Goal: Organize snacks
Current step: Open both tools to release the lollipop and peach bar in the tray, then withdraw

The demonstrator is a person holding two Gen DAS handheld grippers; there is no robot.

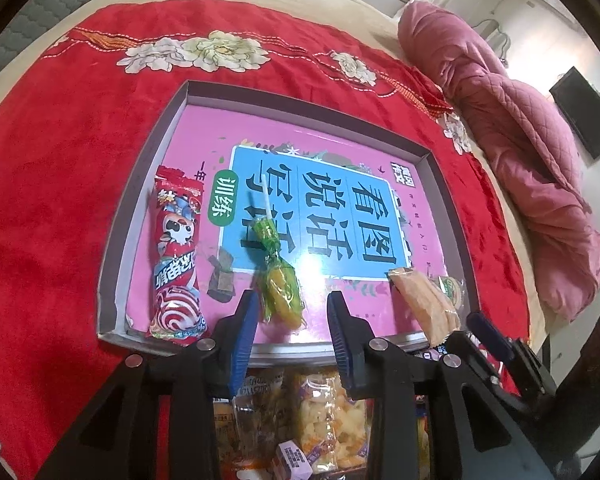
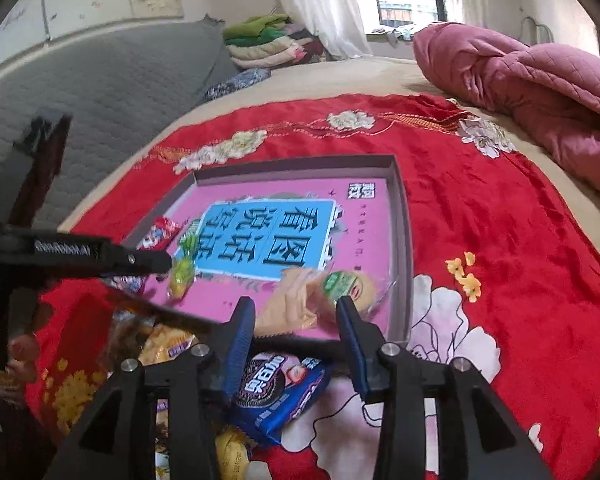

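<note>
Left wrist view: left tool (image 1: 292, 312) is standing parted over the green lollipop (image 1: 278, 280) lying in the box lid (image 1: 112, 240) (lift straight). Right wrist view: right tool (image 2: 296, 320), parted and empty, is hovering at the wafer packet (image 2: 300, 300).

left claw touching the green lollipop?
Apart. Left wrist view: the lollipop lies in the tray between the left claw's open fingers, gaps showing on both sides.

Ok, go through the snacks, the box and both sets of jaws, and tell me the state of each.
Box lid: open side up, holding snacks.
Red packet: flat in box.
Lollipop: flat in box, released.
Orange wafer pack: flat in box, released.
Oreo pack: outside box.
Left gripper: jaws open.
Right gripper: jaws open.
</note>
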